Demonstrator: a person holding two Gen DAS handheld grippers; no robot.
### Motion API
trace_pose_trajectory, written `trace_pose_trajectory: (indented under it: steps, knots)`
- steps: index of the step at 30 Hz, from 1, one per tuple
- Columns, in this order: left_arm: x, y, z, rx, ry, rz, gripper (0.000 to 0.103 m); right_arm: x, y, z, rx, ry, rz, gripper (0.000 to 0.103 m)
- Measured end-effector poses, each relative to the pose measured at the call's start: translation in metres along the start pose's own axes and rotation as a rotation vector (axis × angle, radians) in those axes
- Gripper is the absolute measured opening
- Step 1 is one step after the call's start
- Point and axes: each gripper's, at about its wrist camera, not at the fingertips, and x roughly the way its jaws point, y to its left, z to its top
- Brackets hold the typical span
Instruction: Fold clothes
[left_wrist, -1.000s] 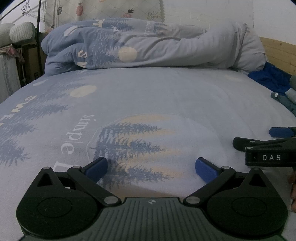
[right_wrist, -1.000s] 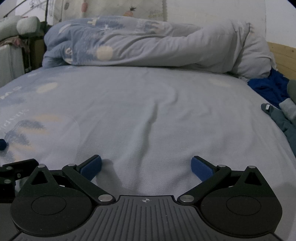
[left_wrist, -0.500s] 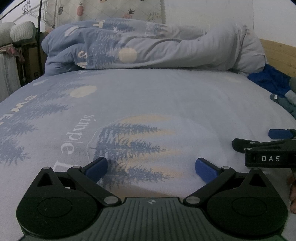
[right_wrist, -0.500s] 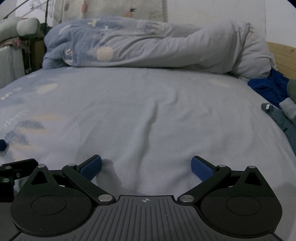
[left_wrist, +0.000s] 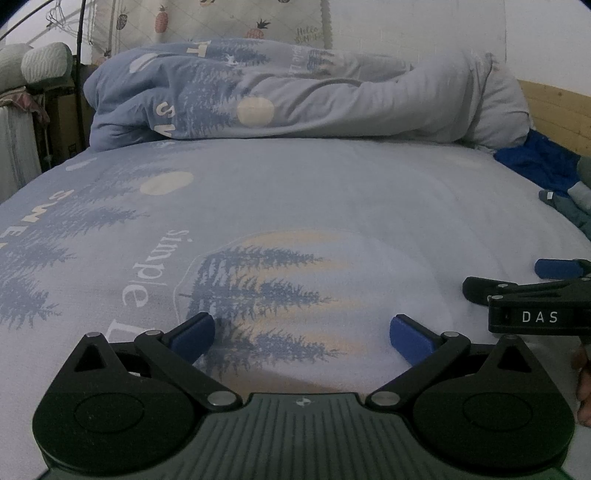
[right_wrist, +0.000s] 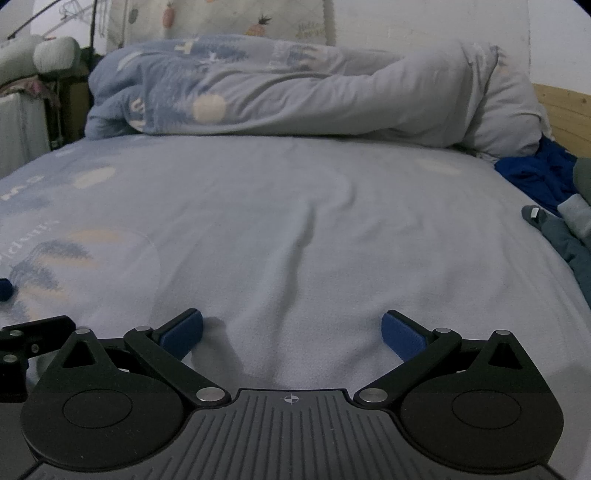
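The clothes lie in a loose heap at the far right edge of the bed: a bright blue garment (left_wrist: 535, 162) bunched against the wooden headboard (left_wrist: 554, 110), and nearer the camera a grey-teal garment (right_wrist: 569, 243) with a pale grey piece on top of it. Neither gripper touches any of them; both are well apart from the heap.

The left gripper (left_wrist: 301, 334) sits low over the bed sheet (left_wrist: 332, 206), its jaws spread wide with nothing between them but the printed pine trees and the word "simple". The right gripper (right_wrist: 291, 332) is just beside it on the right, also spread wide over plain, slightly creased sheet, holding nothing. In the left wrist view its black side, marked "DAS", and one blue pad show at the right edge, with part of a hand (left_wrist: 583, 384) below.

Across the far end of the bed lies a rolled-up duvet (left_wrist: 295, 96) in the same pale blue tree print. Behind it hangs a cloth with pineapples (left_wrist: 221, 18).
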Motion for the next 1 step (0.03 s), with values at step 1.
trace_pose_trajectory:
  steps: [1]
  knots:
    - [-0.0002,-0.0004,-0.0002,0.0,0.0,0.001,0.103,0.0001,-0.0001,0.0,0.0,-0.001,0.0,0.103]
